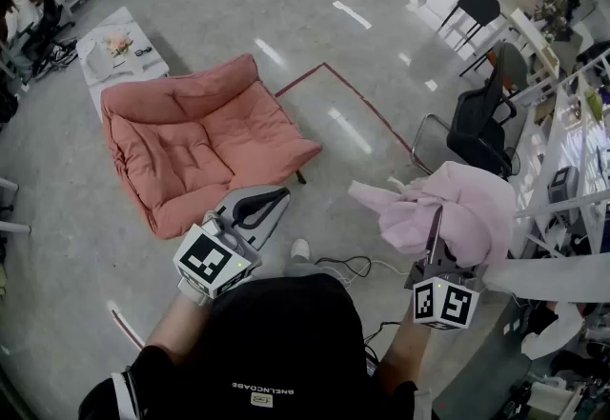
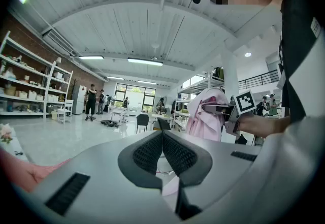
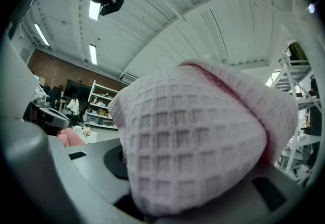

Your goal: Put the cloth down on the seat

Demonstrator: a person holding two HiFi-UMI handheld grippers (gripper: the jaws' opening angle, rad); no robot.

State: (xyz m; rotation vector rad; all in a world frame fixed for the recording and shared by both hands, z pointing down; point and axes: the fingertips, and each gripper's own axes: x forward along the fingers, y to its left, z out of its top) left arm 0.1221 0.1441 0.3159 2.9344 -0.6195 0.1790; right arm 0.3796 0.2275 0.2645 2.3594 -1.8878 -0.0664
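Observation:
A pink waffle-weave cloth (image 1: 448, 210) hangs bunched in the air at the right, and my right gripper (image 1: 437, 239) is shut on it from below. In the right gripper view the cloth (image 3: 203, 141) fills the space between the jaws and hides the fingertips. The seat is a salmon-pink cushioned floor chair (image 1: 195, 144) on the floor at the left centre, well apart from the cloth. My left gripper (image 1: 270, 201) is held near the chair's front right corner, its jaws shut with nothing in them (image 2: 161, 139). The cloth (image 2: 205, 116) also shows in the left gripper view, at the right.
A white low table (image 1: 119, 51) stands behind the chair. Black office chairs (image 1: 481, 128) and a desk with shelving (image 1: 572, 151) are at the right. Red tape lines (image 1: 353, 94) mark the grey floor. A cable (image 1: 348, 266) lies by the person's feet.

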